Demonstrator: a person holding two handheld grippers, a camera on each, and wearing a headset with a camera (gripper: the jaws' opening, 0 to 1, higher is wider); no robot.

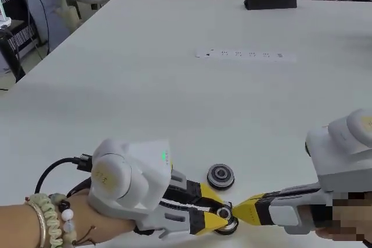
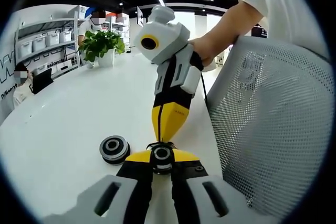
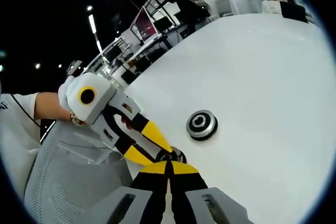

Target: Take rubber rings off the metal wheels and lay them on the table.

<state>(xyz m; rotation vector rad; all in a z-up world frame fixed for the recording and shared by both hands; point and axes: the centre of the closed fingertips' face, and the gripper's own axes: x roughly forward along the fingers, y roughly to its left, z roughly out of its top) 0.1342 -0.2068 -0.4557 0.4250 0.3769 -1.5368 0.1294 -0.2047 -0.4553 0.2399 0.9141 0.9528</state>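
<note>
On table [image 1: 174, 97], loose wheel [image 1: 221, 175], bore upward.

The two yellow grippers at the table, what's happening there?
A person holds one gripper in each hand. The left gripper clamps a small metal wheel near the edge of the table. The right gripper has its closed tips at that wheel's rim, though whether they grip anything is unclear. A second wheel lies loose beside them.
</note>
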